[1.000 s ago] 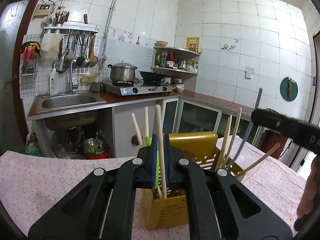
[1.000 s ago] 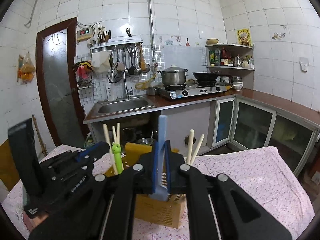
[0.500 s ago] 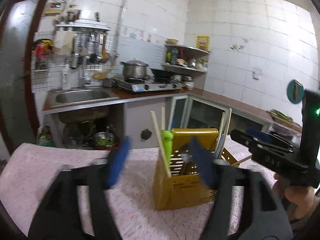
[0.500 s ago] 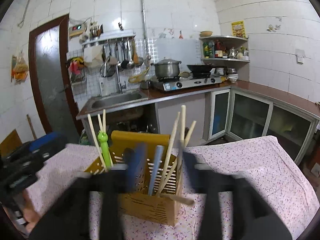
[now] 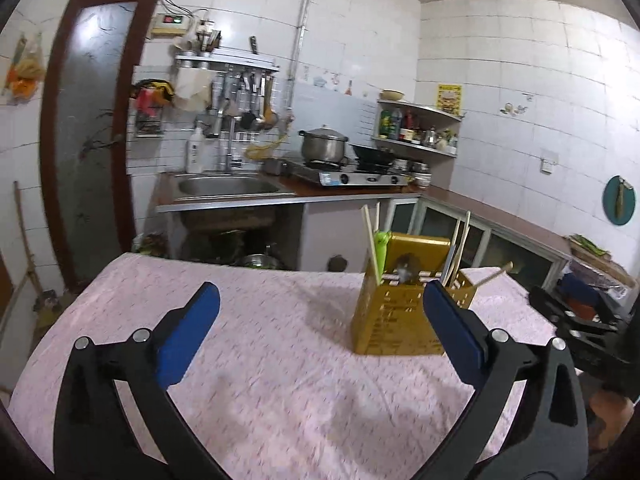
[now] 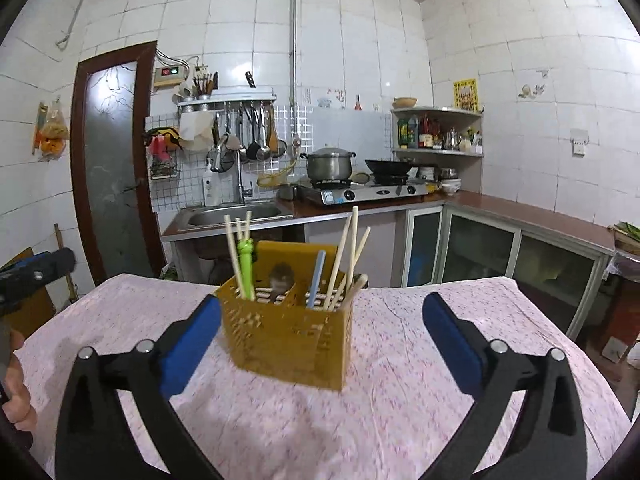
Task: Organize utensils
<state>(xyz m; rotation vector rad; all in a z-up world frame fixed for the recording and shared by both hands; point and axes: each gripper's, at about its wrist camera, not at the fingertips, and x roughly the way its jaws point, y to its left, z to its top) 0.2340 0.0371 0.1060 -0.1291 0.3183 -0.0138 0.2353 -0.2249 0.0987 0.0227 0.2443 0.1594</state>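
Both grippers, left (image 5: 320, 328) & right (image 6: 322, 330), wide open, empty. Yellow utensil caddy (image 6: 288, 336) mid-frame holds chopsticks (image 6: 344, 256); back straight off w/o clipping them.

Right gripper (image 6: 320, 328): lower frame, jaws spread wide, nothing between the blue pads (image 6: 188, 344).
Yellow utensil holder (image 6: 288, 344): centre, standing on the pink floral tablecloth (image 6: 400, 412).
Contents: chopsticks (image 6: 348, 252), green-handled utensil (image 6: 246, 264), blue handle (image 6: 316, 276), spoon (image 6: 280, 276).
Left gripper (image 6: 36, 276): left edge, jaws unclear.
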